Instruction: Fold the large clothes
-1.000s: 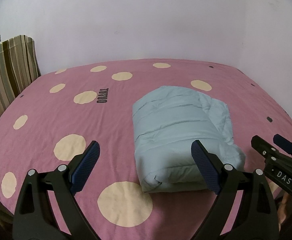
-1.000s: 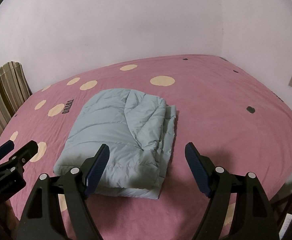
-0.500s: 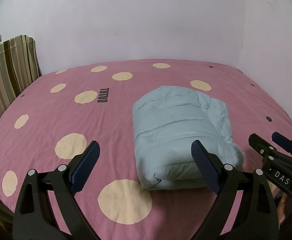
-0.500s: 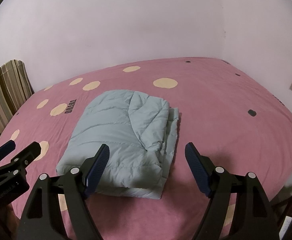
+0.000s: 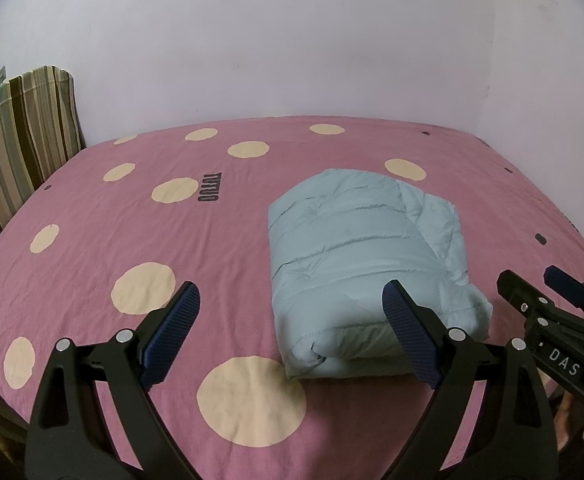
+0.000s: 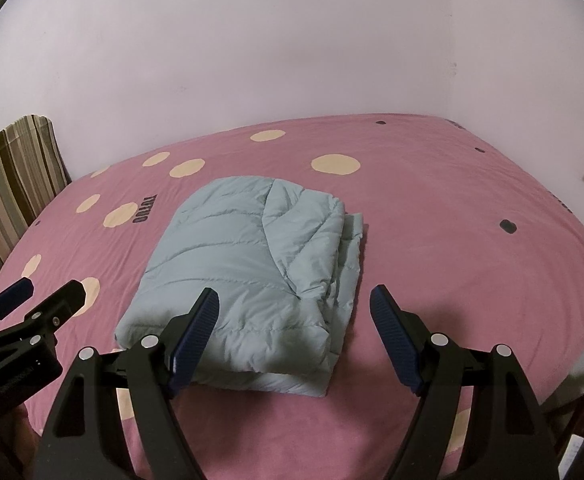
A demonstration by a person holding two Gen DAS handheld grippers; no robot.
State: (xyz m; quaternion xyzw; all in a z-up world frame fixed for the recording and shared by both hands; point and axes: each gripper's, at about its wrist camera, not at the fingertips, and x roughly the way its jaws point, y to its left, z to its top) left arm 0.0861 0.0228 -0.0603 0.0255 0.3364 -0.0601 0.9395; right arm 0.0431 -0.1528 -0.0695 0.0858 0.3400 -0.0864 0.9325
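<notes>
A light blue puffer jacket lies folded into a thick rectangular bundle on the pink bed; it also shows in the right wrist view. My left gripper is open and empty, held above the bed's near edge, just left of the bundle's near end. My right gripper is open and empty, held above the bundle's near right corner. Each gripper shows at the edge of the other's view: the right one and the left one.
The bed has a pink sheet with cream dots and dark lettering. A striped cushion stands at the left. White walls close the far side and the right. The bed's right edge drops off.
Both grippers have drawn back and risen slightly, so the folded jacket sits a little farther away in both views. The jacket itself has not moved.
</notes>
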